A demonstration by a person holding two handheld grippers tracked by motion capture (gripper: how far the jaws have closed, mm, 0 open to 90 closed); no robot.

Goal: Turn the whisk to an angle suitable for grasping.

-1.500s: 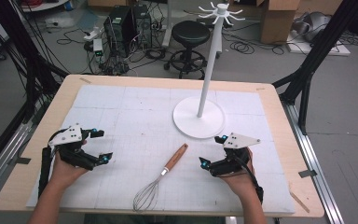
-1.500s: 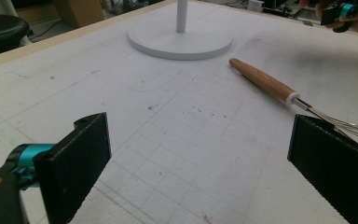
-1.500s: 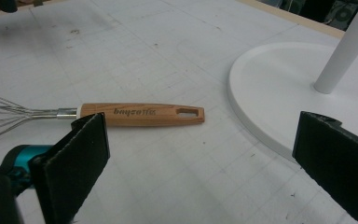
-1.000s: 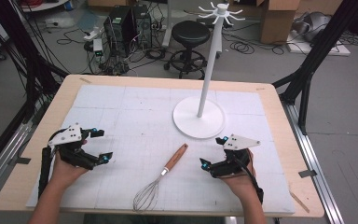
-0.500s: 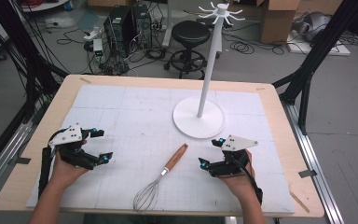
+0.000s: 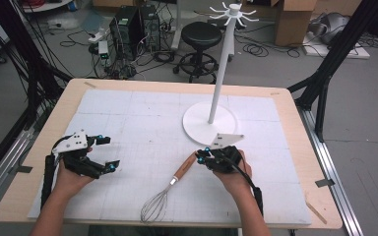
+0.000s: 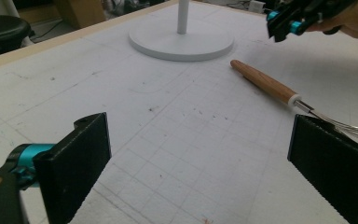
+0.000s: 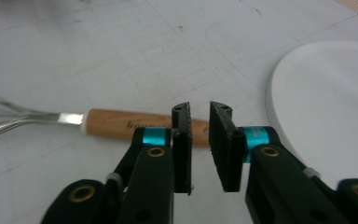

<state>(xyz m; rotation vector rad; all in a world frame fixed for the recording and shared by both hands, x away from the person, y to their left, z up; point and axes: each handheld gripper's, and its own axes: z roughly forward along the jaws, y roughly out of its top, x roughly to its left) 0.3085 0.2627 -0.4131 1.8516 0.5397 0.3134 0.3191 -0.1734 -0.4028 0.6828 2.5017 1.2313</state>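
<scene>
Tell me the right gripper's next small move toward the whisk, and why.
Probably open the jaws wider, then lower them around the wooden handle. The right gripper hovers at the whisk handle's end, its jaws only a narrow gap apart, seemingly narrower than the handle, with nothing between them.

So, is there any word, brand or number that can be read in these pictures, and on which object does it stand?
Whisk handle: a dark printed mark near the right gripper, too blurred to read.
White mat: faint grid lines, no text.
Stand base: no label seen.
</scene>
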